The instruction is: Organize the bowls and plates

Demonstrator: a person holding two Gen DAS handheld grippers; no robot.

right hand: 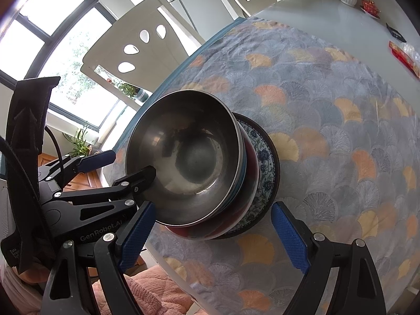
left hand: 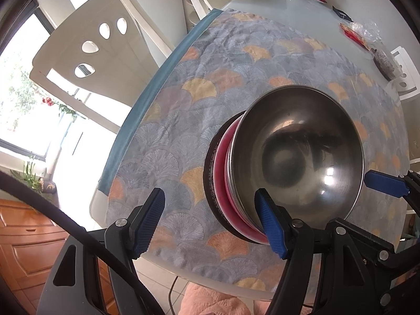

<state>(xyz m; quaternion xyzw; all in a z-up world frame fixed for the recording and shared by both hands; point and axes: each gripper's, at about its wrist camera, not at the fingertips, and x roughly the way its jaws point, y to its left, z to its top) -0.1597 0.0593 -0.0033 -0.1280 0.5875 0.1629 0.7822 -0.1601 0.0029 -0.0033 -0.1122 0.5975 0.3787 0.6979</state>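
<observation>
Looking along both sets of jaws, I am seeing one nested pile near the front edge of the bench, sitting on the fan-patterned cloth. A steel bowl is sitting on top, a red bowl is nested beneath it, and a blue-and-white patterned plate is carrying both, with a dark rim showing under it that I cannot identify.

My left gripper is standing with its jaws released: one finger is hovering over the cloth and the other is lying right against the steel bowl's rim, gripping nothing. My right gripper is also spread wide, straddling the near side of the pile without closing on it.

I am judging the steel bowl as light, stiff and slick, so a pinch on its curved wall would likely skid; the thin rolled rim looks like the place to bite, one finger inside and one outside. The red bowl's material I cannot tell. The plate looks like glazed ceramic, heavier and chippable, so I would be taking it by its edge, low and level. Lifting the whole pile by the top bowl would probably pull only that bowl free.
</observation>
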